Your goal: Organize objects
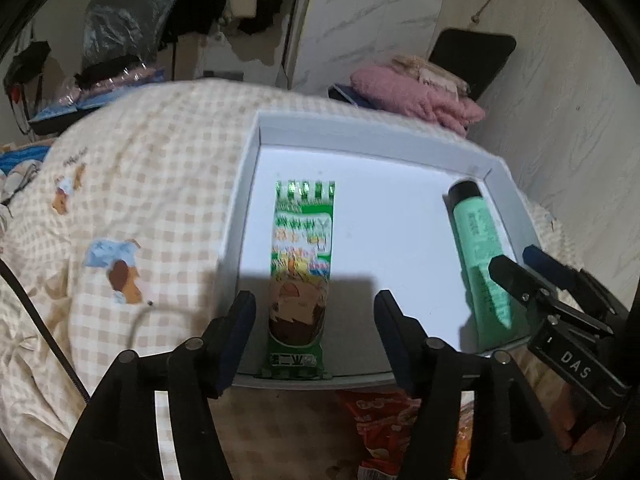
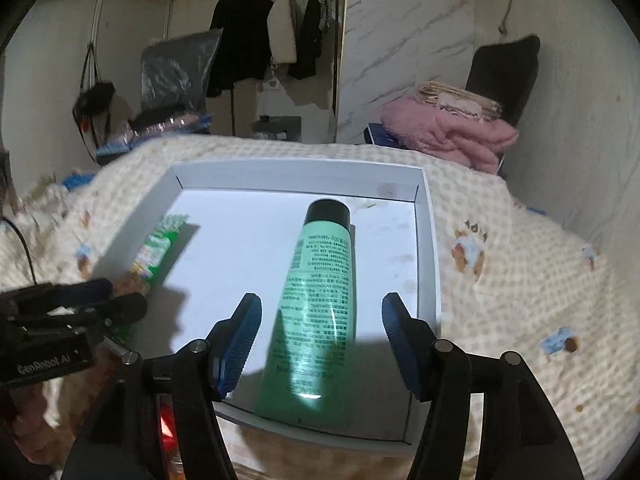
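A shallow white tray [image 1: 372, 128] [image 2: 429, 248] lies on a checked bedspread. A green snack packet [image 1: 301, 268] [image 2: 154, 252] lies lengthwise in its left part. A green tube with a black cap [image 1: 478, 256] [image 2: 320, 304] lies along its right side. My left gripper [image 1: 316, 336] is open, fingers astride the packet's near end, not touching it. My right gripper [image 2: 320, 344] is open, fingers astride the tube's lower half; it also shows in the left wrist view [image 1: 520, 268]. The left gripper shows at the left of the right wrist view [image 2: 116, 300].
An orange snack bag [image 1: 384, 420] lies on the bedspread [image 1: 140, 200] just below the tray's near edge. Pink folded blankets [image 2: 448, 132] and a black chair [image 2: 504, 76] stand behind the tray. Clothes hang on a rack [image 2: 264, 36] at the back.
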A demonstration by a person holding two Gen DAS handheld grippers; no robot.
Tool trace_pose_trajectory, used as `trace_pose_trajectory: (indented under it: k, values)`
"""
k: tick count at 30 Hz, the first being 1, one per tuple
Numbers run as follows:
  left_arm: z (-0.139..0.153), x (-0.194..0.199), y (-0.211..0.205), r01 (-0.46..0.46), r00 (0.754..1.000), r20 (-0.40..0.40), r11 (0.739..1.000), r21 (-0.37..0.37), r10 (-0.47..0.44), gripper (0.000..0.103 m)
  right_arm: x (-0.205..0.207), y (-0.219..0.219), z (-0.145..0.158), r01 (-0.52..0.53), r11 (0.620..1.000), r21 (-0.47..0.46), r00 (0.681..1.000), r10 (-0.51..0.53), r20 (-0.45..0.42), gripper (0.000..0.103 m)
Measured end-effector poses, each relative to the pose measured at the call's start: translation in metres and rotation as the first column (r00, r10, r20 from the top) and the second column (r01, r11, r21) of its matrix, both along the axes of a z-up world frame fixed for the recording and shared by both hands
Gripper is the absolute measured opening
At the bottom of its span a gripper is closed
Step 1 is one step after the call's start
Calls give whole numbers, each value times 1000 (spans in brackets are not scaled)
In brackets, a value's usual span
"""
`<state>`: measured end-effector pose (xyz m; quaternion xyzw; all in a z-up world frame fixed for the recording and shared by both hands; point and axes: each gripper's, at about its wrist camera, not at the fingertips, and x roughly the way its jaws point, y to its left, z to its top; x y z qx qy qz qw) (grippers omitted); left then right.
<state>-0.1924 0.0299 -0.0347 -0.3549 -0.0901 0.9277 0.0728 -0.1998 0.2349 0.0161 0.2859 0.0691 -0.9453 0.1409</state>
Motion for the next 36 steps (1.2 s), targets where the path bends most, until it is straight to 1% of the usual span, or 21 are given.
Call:
trace_pose_trajectory:
  k: [1,2,3,5,7,8,10,11,13,14,16,20,22,25,28,29,31,32,34,36]
  values:
    - [4,2,-1,-8,1000,-14,1000,1,8,72,0,2,2,-7,1000,-24,1000,7,0,63]
    - [8,5,-3,-16,999,-34,1000,7,16,73,1,4,4,-13,999,-48,1000,13,-3,63]
    - [14,9,-6,-25,998,-58,1000,17,26,73,2,7,8,-21,997,-76,1000,20,-4,66]
    - [25,17,-11,-35,996,-87,999,34,37,74,4,12,16,-49,989,-136,999,49,-3,66]
    - [36,25,-14,-45,992,-113,998,37,49,74,6,15,26,-73,984,-165,997,73,-7,80]
    - [44,32,-15,-66,988,-138,998,22,68,74,11,20,35,-82,980,-183,996,77,-34,89]
    - [54,43,-16,-86,981,-175,996,5,85,74,19,27,48,-118,966,-232,992,107,-61,89]
    - [59,48,-15,-82,979,-188,997,4,81,74,24,33,58,-153,948,-279,988,140,-67,89]
    - [72,61,-12,-70,975,-209,997,16,72,75,31,40,71,-194,921,-338,981,179,-75,89]
    - [75,63,-12,-67,975,-213,998,20,69,75,36,45,79,-220,900,-377,975,207,-76,89]
    - [87,74,-6,-44,973,-226,999,22,48,76,45,49,88,-251,880,-403,968,240,-80,89]
    - [104,91,8,-21,966,-259,1000,-11,18,77,69,61,109,-285,888,-361,958,261,-115,89]
    - [109,101,14,-7,964,-268,1000,-29,-1,78,76,66,117,-294,887,-356,956,267,-125,89]
    - [116,112,26,12,962,-271,997,-81,-33,78,83,73,122,-304,881,-362,953,277,-125,89]
    - [121,123,33,20,958,-282,993,-115,-52,78,96,78,128,-324,884,-337,946,293,-141,89]
    - [124,128,36,18,956,-289,992,-125,-54,78,101,79,130,-332,886,-323,943,299,-148,89]
    - [131,137,39,-31,949,-313,987,-160,-21,78,112,81,133,-329,899,-290,942,291,-167,89]
    - [134,140,40,-60,946,-324,981,-184,-3,78,120,82,135,-324,910,-259,942,285,-178,89]
    - [139,150,44,-66,940,-340,971,-231,-16,78,131,84,135,-344,912,-223,933,305,-192,89]
    - [140,159,46,-62,938,-345,967,-249,-29,78,140,87,133,-358,912,-202,927,321,-194,89]
